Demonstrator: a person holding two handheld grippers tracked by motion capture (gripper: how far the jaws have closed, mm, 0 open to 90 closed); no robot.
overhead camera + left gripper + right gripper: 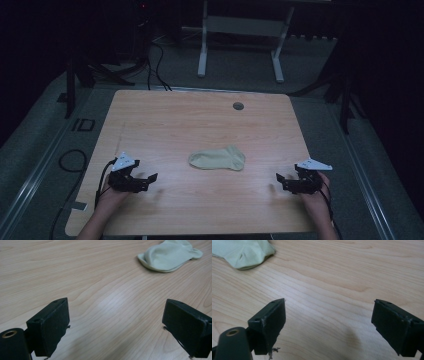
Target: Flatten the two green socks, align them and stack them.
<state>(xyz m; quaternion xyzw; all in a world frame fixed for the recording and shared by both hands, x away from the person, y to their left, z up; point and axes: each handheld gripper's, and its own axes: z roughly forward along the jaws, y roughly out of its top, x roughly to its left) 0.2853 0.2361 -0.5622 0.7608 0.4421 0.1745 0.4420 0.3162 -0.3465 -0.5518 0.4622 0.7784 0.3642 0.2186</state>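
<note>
From above, we see a pale green sock [218, 159] lying mid-tabletop [200, 120], between the left tongs [145, 181] and right tongs [283, 182]. Our left gripper view shows jaws wide apart, empty; our right gripper view, likewise.

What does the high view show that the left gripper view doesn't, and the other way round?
High view alone: the whole wooden table with a round grey grommet near its far edge, the floor with a white stand beyond it, the right gripper, and both hands holding the grippers apart from the sock.

Left gripper view alone: a close look at the left gripper, its black jaws wide apart over bare wood, and the sock's folds.

Both share: the pale green sock lying flat on the tabletop, untouched.
</note>
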